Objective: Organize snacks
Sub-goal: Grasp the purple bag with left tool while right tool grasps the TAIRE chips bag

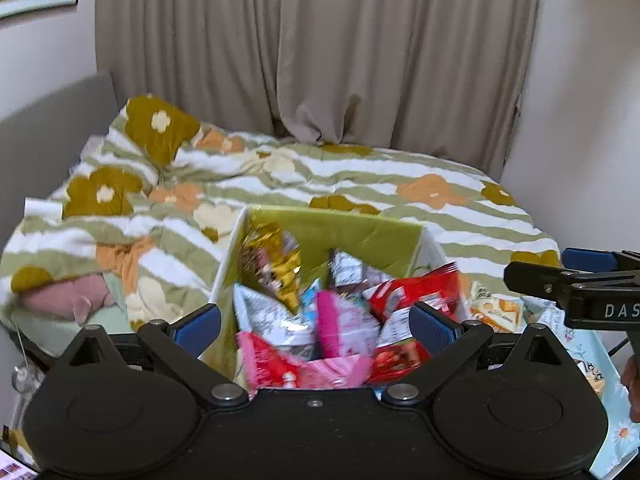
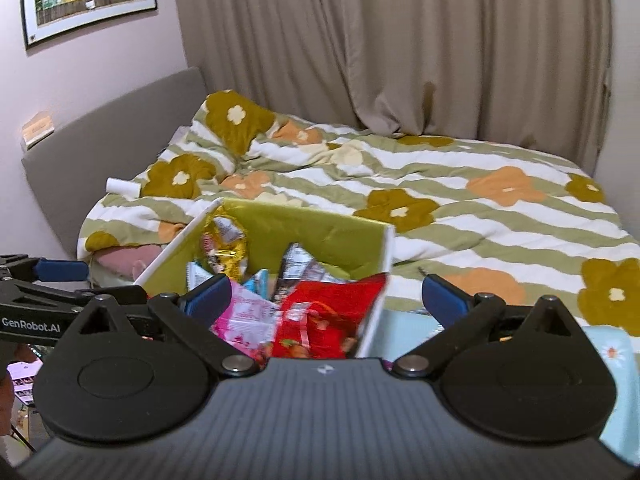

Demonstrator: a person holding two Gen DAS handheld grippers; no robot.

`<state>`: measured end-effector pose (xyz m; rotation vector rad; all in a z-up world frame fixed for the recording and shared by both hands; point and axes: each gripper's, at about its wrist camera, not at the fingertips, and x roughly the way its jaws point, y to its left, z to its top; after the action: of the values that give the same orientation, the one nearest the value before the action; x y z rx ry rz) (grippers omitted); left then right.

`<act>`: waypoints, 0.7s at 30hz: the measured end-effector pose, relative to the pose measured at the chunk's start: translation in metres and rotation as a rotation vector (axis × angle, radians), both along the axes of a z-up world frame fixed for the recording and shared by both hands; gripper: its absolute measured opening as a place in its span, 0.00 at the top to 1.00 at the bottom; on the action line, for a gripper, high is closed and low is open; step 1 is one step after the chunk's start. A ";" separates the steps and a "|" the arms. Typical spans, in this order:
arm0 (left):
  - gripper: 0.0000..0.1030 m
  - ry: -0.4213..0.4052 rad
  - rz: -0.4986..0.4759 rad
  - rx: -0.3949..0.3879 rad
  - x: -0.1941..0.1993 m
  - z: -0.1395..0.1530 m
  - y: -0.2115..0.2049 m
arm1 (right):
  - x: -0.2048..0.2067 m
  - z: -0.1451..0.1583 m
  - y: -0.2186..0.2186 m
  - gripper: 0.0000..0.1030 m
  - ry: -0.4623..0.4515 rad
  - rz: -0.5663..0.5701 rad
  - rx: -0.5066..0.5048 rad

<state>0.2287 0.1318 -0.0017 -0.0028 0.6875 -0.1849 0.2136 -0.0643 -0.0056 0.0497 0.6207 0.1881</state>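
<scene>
A white box with a green lining (image 1: 340, 228) (image 2: 386, 248) stands on the bed, full of snack packets. Among them are a gold packet (image 1: 272, 264) (image 2: 224, 248), a pink one (image 1: 340, 320) (image 2: 244, 312) and a red one (image 1: 416, 288) (image 2: 324, 312). My left gripper (image 1: 316, 326) hovers open over the near part of the box, nothing between its pads. My right gripper (image 2: 327, 298) is open too, straddling the box's right wall, and it shows at the right edge of the left wrist view (image 1: 538, 268). One orange-and-white packet (image 1: 496, 308) lies outside the box on the right.
The box rests on a light blue daisy cloth (image 1: 592, 352) (image 2: 612, 360) at the foot of a bed with a floral striped duvet (image 2: 460, 216). Beige curtains (image 2: 400, 48) hang behind. A grey headboard (image 2: 120, 128) and a white roll (image 2: 122, 186) are on the left.
</scene>
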 end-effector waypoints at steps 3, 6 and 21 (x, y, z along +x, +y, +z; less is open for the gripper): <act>0.01 -0.030 -0.001 0.001 -0.011 0.008 -0.022 | -0.013 0.008 -0.026 0.00 -0.019 -0.026 0.017; 0.01 -0.048 0.007 0.001 -0.022 0.011 -0.052 | -0.027 0.014 -0.056 0.00 -0.033 -0.036 0.026; 0.01 -0.009 -0.045 0.034 -0.067 -0.019 -0.200 | -0.090 -0.007 -0.204 0.00 0.039 -0.071 -0.057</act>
<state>0.1613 -0.0686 -0.0207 0.0459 0.6822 -0.2163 0.1238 -0.2679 -0.0126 0.0199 0.6615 0.1009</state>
